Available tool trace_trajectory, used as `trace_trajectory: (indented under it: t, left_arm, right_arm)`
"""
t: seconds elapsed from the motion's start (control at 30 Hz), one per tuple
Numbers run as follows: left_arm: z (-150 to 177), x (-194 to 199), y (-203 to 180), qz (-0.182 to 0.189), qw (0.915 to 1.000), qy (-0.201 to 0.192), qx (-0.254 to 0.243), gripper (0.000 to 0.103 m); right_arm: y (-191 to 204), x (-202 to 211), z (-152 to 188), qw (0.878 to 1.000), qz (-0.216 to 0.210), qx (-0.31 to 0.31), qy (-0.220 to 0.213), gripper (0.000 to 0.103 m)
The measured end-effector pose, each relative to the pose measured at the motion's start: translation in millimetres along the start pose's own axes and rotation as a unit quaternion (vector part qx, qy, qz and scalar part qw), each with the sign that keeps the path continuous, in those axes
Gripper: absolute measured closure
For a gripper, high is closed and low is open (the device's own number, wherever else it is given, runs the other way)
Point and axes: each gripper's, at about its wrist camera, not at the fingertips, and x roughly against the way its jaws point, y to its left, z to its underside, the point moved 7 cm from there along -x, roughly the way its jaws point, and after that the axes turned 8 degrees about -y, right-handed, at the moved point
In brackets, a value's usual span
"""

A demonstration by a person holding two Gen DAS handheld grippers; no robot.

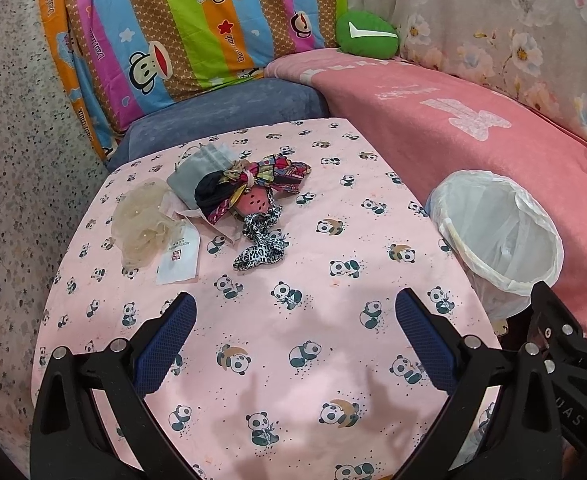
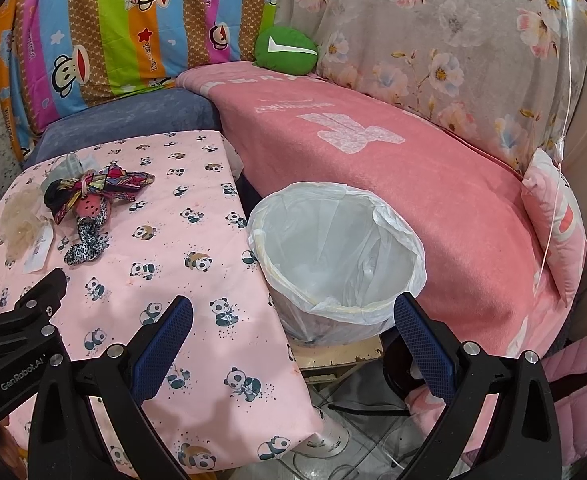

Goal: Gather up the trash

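Note:
A heap of trash lies at the far left of the pink panda-print table [image 1: 293, 336]: a grey face mask [image 1: 197, 170], a colourful knotted fabric bundle [image 1: 253, 184], a leopard-print strip [image 1: 261, 246], a beige mesh puff [image 1: 143, 220] and a white paper tag [image 1: 179, 258]. My left gripper [image 1: 295, 320] hovers open above the table, short of the heap. A white-lined trash bin [image 2: 333, 256] stands just right of the table. My right gripper [image 2: 293, 328] hangs open over the table edge and the bin's near rim, holding nothing. The same bundle [image 2: 93, 190] shows far left in the right wrist view.
A sofa under a pink blanket [image 2: 393, 168] runs behind the bin, with a green cushion [image 2: 285, 50], a striped cartoon cover [image 1: 181, 28] and a floral cover [image 2: 453, 40]. A small wooden stool [image 2: 337, 356] sits under the bin. Tiled floor and a cable show below.

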Motion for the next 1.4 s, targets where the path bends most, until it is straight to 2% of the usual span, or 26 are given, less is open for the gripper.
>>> trace_trajectory:
  t: [0.23, 0.37, 0.63, 0.87, 1.03, 1.13, 1.27, 1.4]
  left_arm:
    - [1.2, -6.5, 11.7, 0.005, 0.9999, -0.005, 0.008, 0.008]
    - [1.5, -12.4, 23.8, 0.012, 0.9998, -0.002, 0.018, 0.008]
    - [1.2, -36.2, 72.6, -0.001, 0.9980, 0.012, 0.061, 0.008]
    - [-2.0, -56.8, 123.6, -0.011, 0.9958, 0.012, 0.090, 0.008]
    - [-10.1, -75.0, 162.1, -0.001, 0.9932, 0.006, 0.116, 0.008]
    - [-17.0, -87.0, 184.3, 0.002, 0.9914, -0.001, 0.131, 0.008]
    - [-24.3, -106.3, 215.0, -0.014, 0.9900, -0.007, 0.140, 0.008]
    - [-26.5, -130.3, 240.8, -0.019, 0.9875, 0.001, 0.156, 0.008]
  right_arm:
    - [-2.1, -4.6, -5.6, 1.000, 0.003, 0.002, 0.000, 0.007]
    - [9.4, -6.7, -4.9, 1.000, 0.005, 0.004, -0.003, 0.007]
    - [31.7, -7.5, -24.1, 1.000, -0.005, 0.001, -0.025, 0.007]
    - [68.3, -20.9, -39.8, 0.999, -0.040, -0.015, -0.032, 0.007]
    - [103.5, -28.2, -57.6, 0.997, -0.061, -0.013, -0.052, 0.007]
    - [129.4, -36.9, -67.6, 0.995, -0.079, -0.011, -0.056, 0.007]
    - [165.1, -50.0, -79.3, 0.992, -0.106, -0.015, -0.058, 0.007]
    - [201.8, -67.2, -84.7, 0.990, -0.134, -0.019, -0.047, 0.007]
